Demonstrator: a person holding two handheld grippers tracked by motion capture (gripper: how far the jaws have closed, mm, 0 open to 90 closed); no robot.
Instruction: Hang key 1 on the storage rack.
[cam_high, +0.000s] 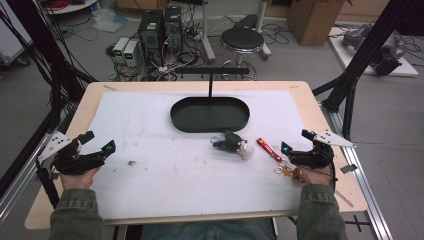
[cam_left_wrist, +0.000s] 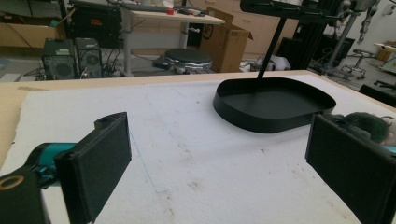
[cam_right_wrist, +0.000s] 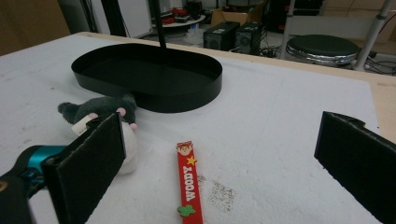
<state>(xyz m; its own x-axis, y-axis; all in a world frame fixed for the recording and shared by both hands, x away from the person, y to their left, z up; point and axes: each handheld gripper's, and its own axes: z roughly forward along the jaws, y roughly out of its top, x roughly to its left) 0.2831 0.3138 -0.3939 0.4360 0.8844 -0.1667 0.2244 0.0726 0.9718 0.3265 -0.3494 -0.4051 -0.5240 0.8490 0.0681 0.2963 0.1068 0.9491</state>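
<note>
A black oval tray (cam_high: 175, 117) (cam_left_wrist: 261, 119) (cam_right_wrist: 187, 100) sits at the far middle of the white mat, and a thin pole (cam_high: 210, 86) rises from it to a crossbar. Just in front of it lies a grey and white plush toy (cam_high: 231, 143) (cam_left_wrist: 364, 123) (cam_right_wrist: 100, 109). To the toy's right lies a red "WOODY" key strap (cam_high: 268, 149) (cam_right_wrist: 189, 184) with rings at its near end. My left gripper (cam_high: 98, 141) (cam_left_wrist: 219, 154) rests open at the mat's left edge, holding nothing. My right gripper (cam_high: 296, 140) (cam_right_wrist: 224, 140) stands open right of the strap, jaws wide apart and bare.
The wooden table (cam_high: 320, 150) ends close behind my right hand. A small dark speck (cam_high: 131, 162) lies on the mat near my left gripper. Beyond the table stand a stool (cam_high: 242, 39), computer towers (cam_high: 160, 27) and a cardboard box (cam_high: 312, 17). Black frame struts (cam_high: 350, 85) slant at the right.
</note>
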